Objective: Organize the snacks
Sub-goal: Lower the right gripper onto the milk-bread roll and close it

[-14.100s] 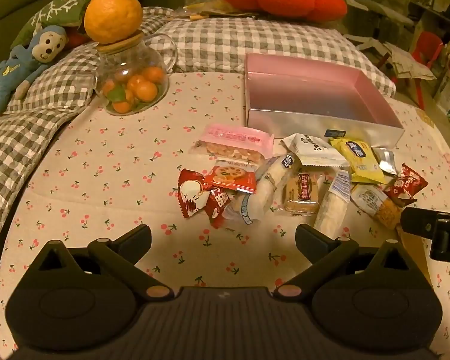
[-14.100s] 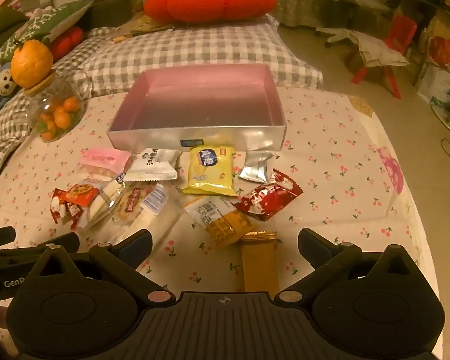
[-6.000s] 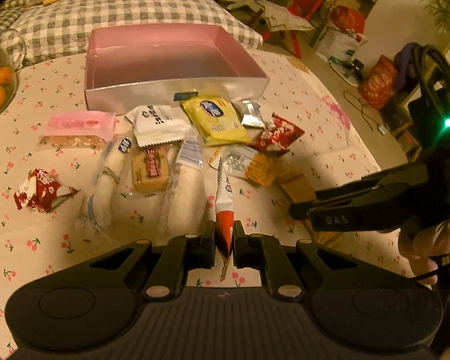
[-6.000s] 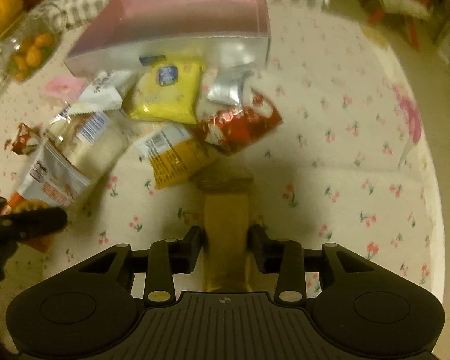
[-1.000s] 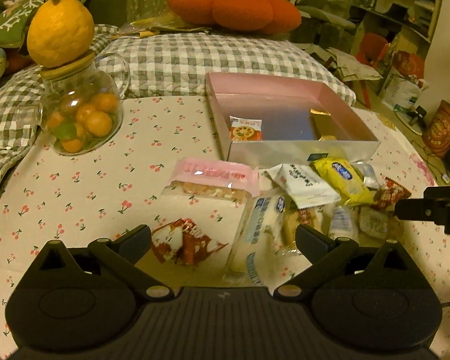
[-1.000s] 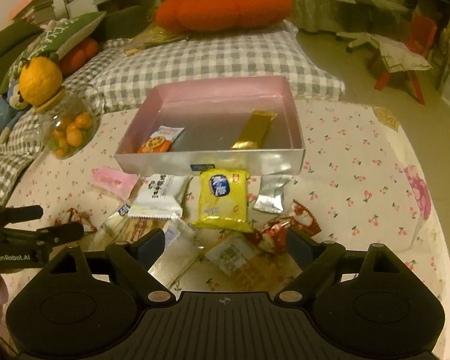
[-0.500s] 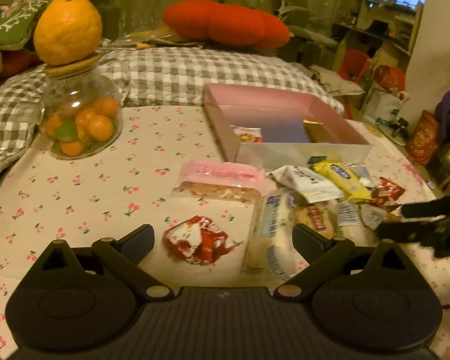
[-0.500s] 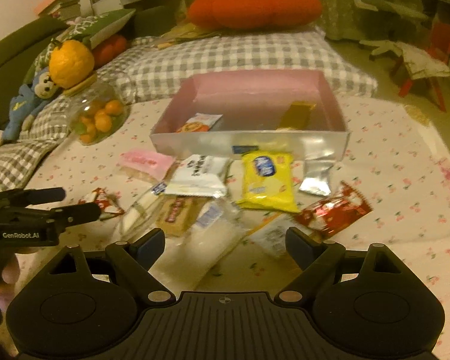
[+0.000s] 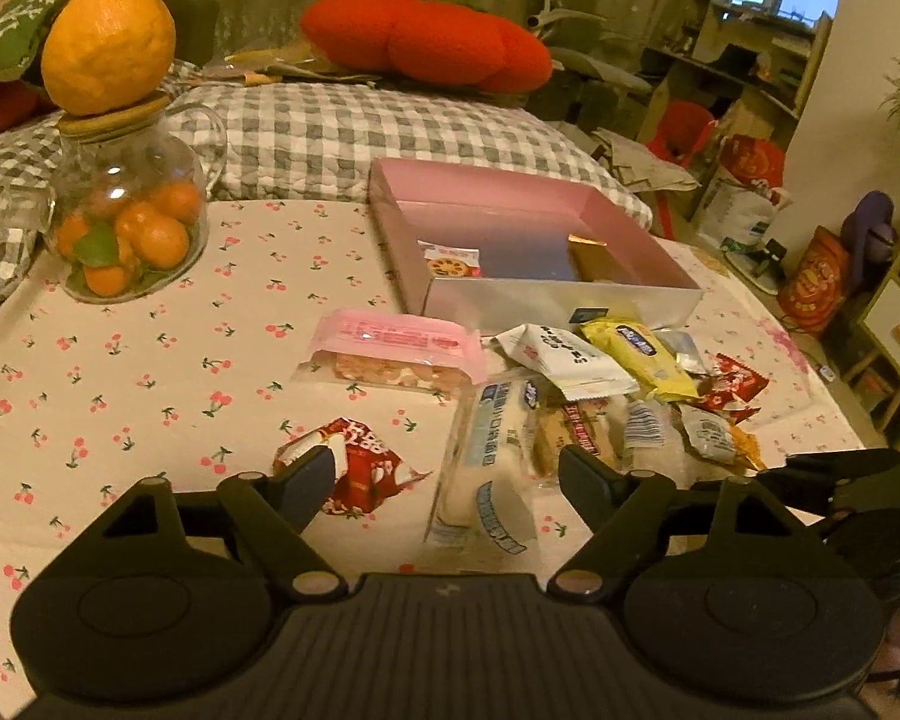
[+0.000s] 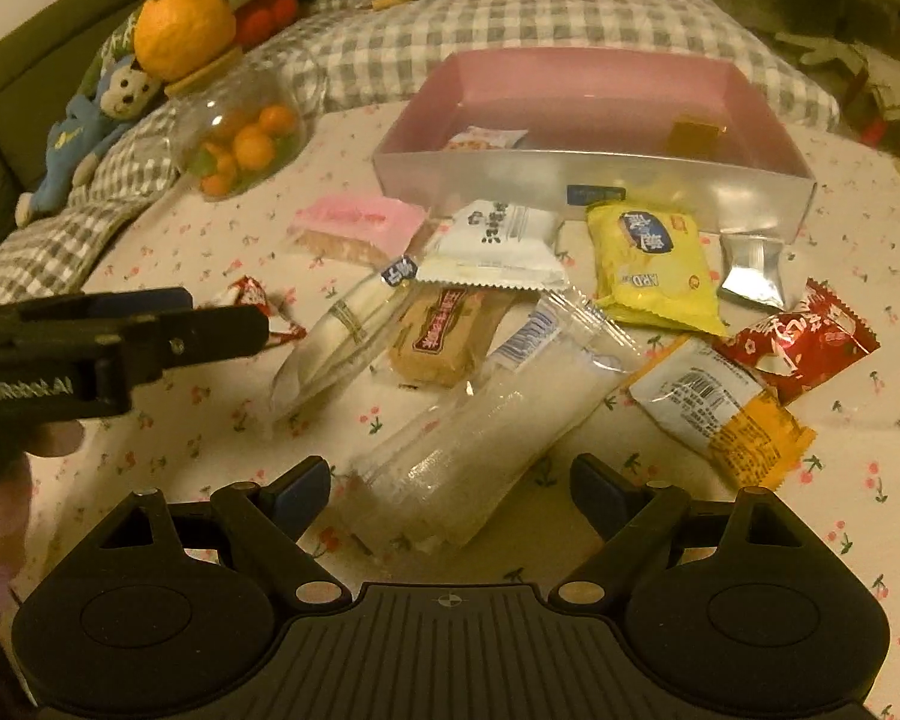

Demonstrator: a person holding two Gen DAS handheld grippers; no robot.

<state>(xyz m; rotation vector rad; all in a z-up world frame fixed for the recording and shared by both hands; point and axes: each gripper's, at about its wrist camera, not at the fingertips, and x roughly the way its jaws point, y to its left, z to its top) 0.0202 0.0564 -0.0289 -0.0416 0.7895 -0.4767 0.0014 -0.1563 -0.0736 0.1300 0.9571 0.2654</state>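
A cherry-print cloth point(image 10: 870, 420) covers the worktop in a cluttered, dim room. Snacks point(image 10: 510, 324) lie heaped before the pink box point(image 10: 594, 174) near the far edge. "GenRobot.AI" marks the left tongs point(image 9: 447, 471), which have just been narrowing, nothing gripped. The right tongs point(image 10: 450, 489) gape wide above a clear packet point(image 10: 480, 438).

The right gripper point(image 10: 450, 489) hangs with jaws wide over a clear-wrapped snack point(image 10: 486, 420), not touching it. Beyond lie a yellow packet point(image 10: 651, 261) and a pink box point(image 10: 594, 174) (two snacks already inside). The left gripper point(image 10: 210, 312) reaches in from the left.
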